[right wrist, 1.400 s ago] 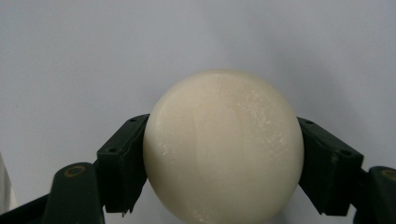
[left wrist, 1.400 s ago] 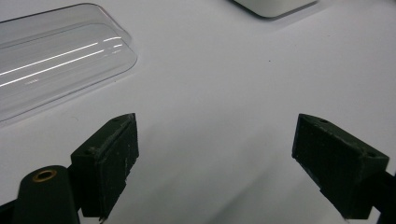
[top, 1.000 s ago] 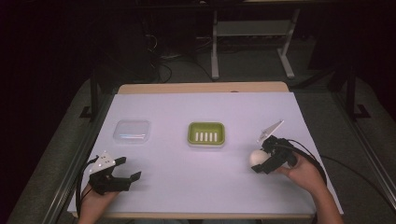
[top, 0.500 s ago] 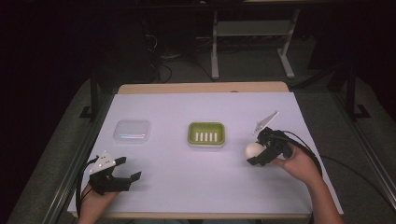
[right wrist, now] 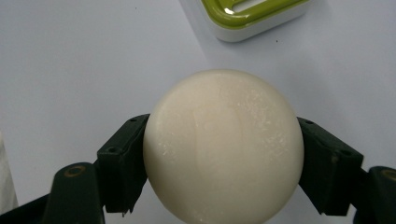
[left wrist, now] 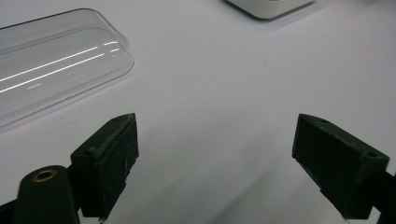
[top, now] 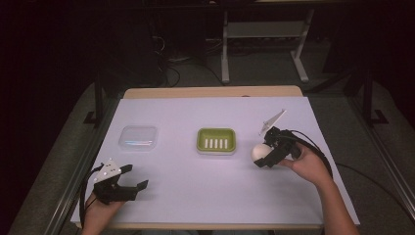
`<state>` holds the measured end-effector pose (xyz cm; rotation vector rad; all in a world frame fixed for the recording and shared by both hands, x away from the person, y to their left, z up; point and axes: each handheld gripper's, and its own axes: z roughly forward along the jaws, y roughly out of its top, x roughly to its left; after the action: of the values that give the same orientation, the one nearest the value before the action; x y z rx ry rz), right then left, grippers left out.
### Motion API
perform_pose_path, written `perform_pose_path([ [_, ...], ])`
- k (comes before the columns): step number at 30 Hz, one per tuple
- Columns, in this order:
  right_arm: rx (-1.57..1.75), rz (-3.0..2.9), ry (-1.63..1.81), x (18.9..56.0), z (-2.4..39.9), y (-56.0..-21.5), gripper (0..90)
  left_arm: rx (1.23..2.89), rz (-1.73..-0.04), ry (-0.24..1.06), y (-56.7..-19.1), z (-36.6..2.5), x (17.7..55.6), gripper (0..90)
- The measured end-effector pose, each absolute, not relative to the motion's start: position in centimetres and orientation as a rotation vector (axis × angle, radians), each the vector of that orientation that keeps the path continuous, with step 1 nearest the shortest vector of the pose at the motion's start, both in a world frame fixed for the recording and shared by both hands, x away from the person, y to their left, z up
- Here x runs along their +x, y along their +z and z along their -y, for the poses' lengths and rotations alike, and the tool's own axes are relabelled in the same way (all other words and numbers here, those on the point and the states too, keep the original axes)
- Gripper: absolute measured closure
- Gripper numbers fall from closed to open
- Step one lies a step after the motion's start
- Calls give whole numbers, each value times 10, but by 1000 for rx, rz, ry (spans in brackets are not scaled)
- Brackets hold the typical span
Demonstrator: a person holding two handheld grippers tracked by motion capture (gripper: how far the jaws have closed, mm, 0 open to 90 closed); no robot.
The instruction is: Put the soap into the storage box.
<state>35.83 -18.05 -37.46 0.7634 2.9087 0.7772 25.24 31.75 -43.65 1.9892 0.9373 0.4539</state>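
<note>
Soap [right wrist: 223, 147] unmarked, clamped in right gripper [top: 268, 152]

A clear, rounded-rectangular plastic lid [top: 139, 137] is seen lying flat on the white-covered table [top: 205, 196], toward its left side. Beyond the table's far edge, a grey metal stand [top: 264, 44] is seen on the dark floor.

Right gripper [right wrist: 223, 154] clamped on cream round soap [right wrist: 223, 144], one jaw each side. Green-rimmed soap dish [right wrist: 247, 16] beyond it on desk [right wrist: 70, 70].
</note>
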Motion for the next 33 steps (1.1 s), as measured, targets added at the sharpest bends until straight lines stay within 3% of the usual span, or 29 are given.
perform_pose_path([
  [33, 682, -2938, 774, 400, 137, -357, 247, 1982, -943, 451, -436, -319, 252, 143],
])
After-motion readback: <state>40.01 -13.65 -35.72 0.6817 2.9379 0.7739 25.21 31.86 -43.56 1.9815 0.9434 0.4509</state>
